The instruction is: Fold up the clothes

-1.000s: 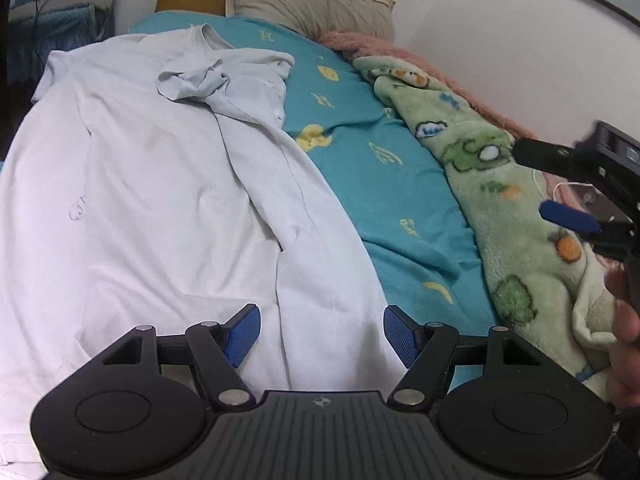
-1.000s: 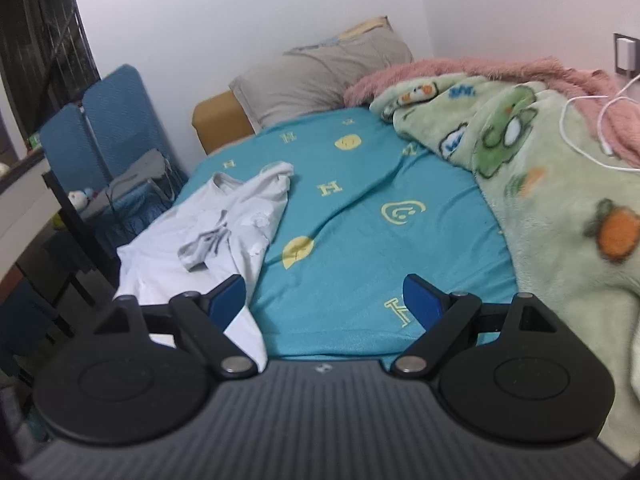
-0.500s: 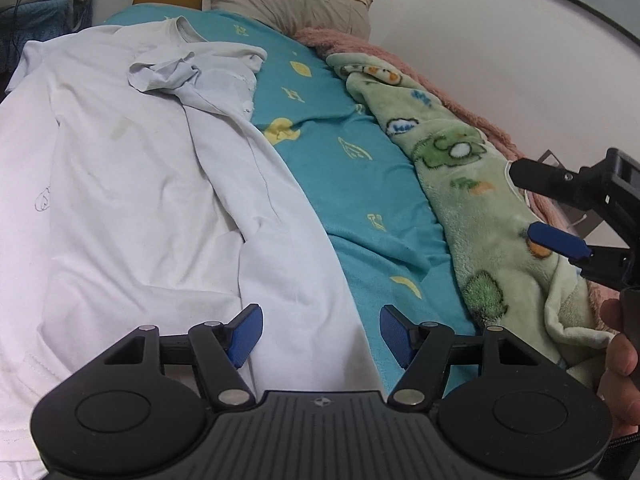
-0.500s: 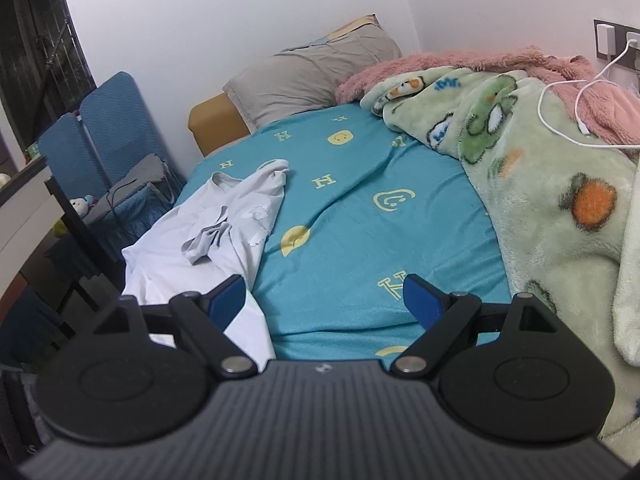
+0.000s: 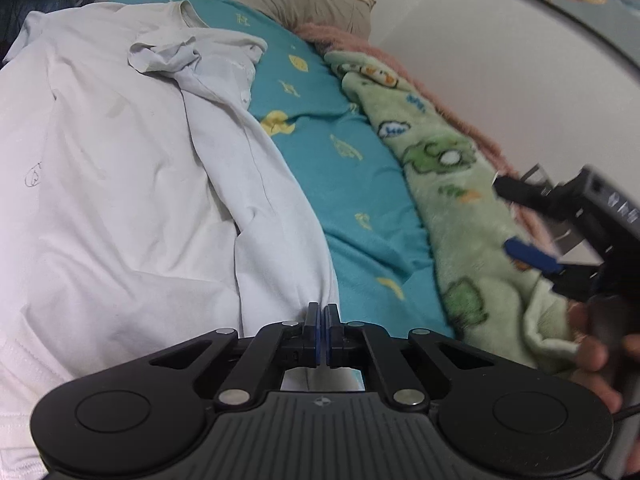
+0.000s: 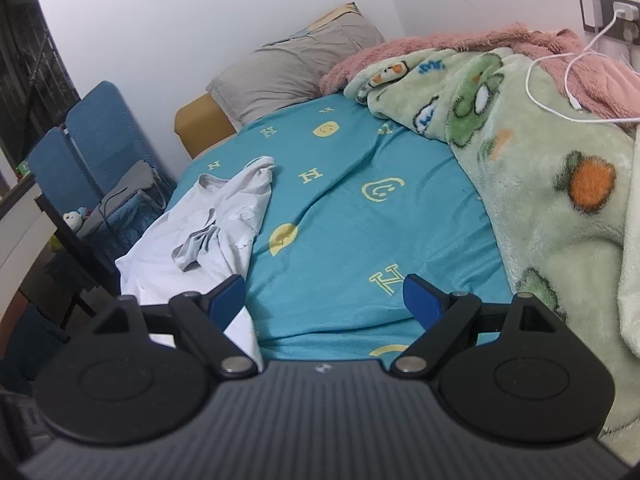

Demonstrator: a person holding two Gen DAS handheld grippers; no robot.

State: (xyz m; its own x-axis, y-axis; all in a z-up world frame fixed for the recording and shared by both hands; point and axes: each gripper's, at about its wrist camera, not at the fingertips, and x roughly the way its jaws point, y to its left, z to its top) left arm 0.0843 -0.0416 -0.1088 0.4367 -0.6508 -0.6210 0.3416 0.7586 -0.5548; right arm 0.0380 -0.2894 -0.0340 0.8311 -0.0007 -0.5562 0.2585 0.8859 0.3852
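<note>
This is a bedroom in a home. A bed [image 6: 360, 248] with a teal sheet printed with smiley faces fills the middle, a grey pillow [image 6: 296, 68] lies at its 12 o'clock end, and a green cartoon fleece blanket [image 6: 552, 184] is heaped at 3 o'clock. A white charging cable [image 6: 560, 76] runs from a wall socket [image 6: 612, 12] at 2 o'clock. Blue chairs [image 6: 92, 148] stand at 9 o'clock.

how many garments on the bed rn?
1: a white shirt spread along the left side of the teal sheet, its near edge at the shut left gripper. More could be hidden under the green blanket.
</note>
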